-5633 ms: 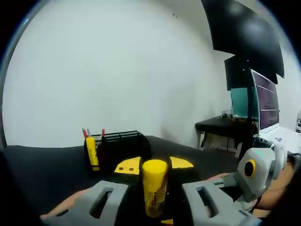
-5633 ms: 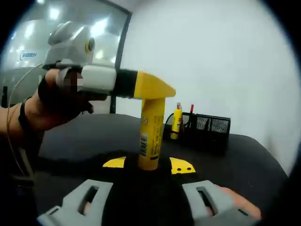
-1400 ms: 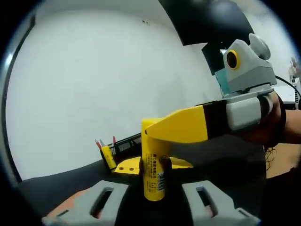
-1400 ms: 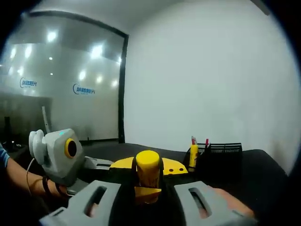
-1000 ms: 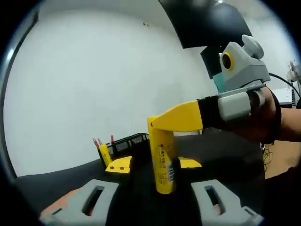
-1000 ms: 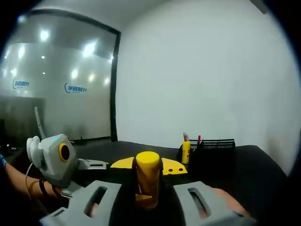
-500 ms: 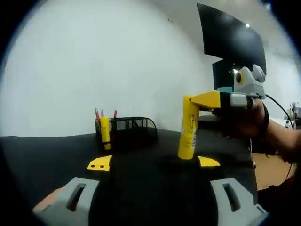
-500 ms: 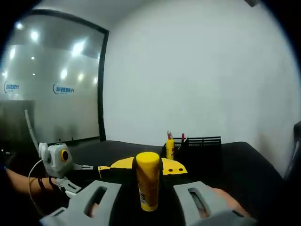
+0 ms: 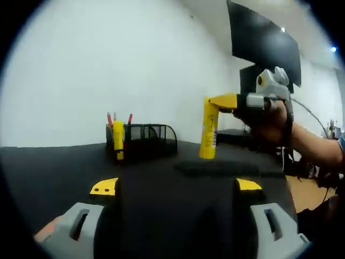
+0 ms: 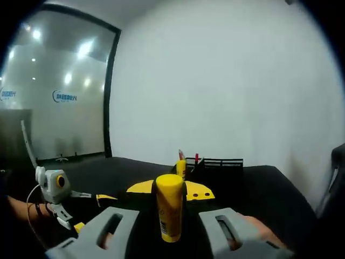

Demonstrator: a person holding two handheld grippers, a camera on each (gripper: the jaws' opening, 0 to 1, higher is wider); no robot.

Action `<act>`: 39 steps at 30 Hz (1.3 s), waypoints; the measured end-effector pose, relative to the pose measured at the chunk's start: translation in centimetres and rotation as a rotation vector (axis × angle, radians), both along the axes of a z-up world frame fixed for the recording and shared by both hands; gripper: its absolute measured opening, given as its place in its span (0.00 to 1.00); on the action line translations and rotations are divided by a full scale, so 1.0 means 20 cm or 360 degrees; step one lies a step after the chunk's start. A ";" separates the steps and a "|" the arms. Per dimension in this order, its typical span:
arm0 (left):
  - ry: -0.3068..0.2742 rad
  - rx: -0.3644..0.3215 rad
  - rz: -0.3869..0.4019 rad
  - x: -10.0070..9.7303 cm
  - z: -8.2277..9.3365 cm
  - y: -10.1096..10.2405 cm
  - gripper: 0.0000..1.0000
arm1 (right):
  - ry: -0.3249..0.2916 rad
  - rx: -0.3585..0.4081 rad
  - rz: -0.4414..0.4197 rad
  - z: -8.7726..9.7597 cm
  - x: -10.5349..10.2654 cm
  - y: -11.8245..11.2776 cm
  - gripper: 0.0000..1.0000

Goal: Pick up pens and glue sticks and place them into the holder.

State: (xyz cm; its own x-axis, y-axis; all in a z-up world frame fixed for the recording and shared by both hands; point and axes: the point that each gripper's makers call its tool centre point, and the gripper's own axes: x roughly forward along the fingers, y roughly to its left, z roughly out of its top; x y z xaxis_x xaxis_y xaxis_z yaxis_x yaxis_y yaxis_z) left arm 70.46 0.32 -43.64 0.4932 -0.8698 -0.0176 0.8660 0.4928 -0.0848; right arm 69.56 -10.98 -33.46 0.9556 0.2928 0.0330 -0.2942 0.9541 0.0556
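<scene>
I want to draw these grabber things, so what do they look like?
Each gripper has yellow jaw tips on black, with grey slotted blocks low down. The right gripper has a grey body with a yellow-ringed round part on top, and a thin cable runs off behind it. The left gripper has the same grey body.

Plain white room with a black counter.
A bare white wall [image 9: 81,70] rises behind the black counter [image 9: 48,167]. In the left gripper view, dark screens [image 9: 264,40] hang high at far right. In the right gripper view, a glass partition [image 10: 54,91] at far left reflects ceiling lights [image 10: 86,47] and blue lettering.
</scene>
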 end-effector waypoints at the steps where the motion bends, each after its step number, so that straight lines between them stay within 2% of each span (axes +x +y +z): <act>1: 0.0001 0.0005 0.0011 0.01 0.00 0.02 0.81 | 0.0002 -0.0009 -0.0002 0.00 0.01 0.00 0.16; 11: 0.0010 -0.0041 0.0016 0.01 0.01 0.03 0.86 | -0.0010 0.0004 -0.0034 0.05 0.13 -0.07 0.16; 19: -0.0030 -0.0037 -0.0025 -0.02 0.02 0.02 0.89 | -0.0017 -0.0022 -0.0060 0.08 0.26 -0.09 0.16; 22: -0.0023 -0.0051 -0.0028 -0.02 0.02 0.02 0.91 | -0.0018 -0.0042 -0.0058 0.10 0.30 -0.08 0.16; 27: 0.0008 -0.0016 -0.0069 -0.04 0.00 0.00 0.96 | -0.0014 -0.0064 -0.0043 0.12 0.39 -0.06 0.16; 39: 0.0019 -0.0054 -0.0080 -0.05 0.01 0.01 0.96 | -0.0027 -0.0103 0.0004 0.18 0.59 0.02 0.16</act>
State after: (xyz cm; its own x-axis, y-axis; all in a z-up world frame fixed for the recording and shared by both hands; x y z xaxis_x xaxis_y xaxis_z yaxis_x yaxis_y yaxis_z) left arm 69.48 0.46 -43.39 0.4489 -0.8935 0.0067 0.8883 0.4455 -0.1113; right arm 81.41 -10.52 -29.83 0.9543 0.2973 0.0299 -0.2971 0.9548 -0.0114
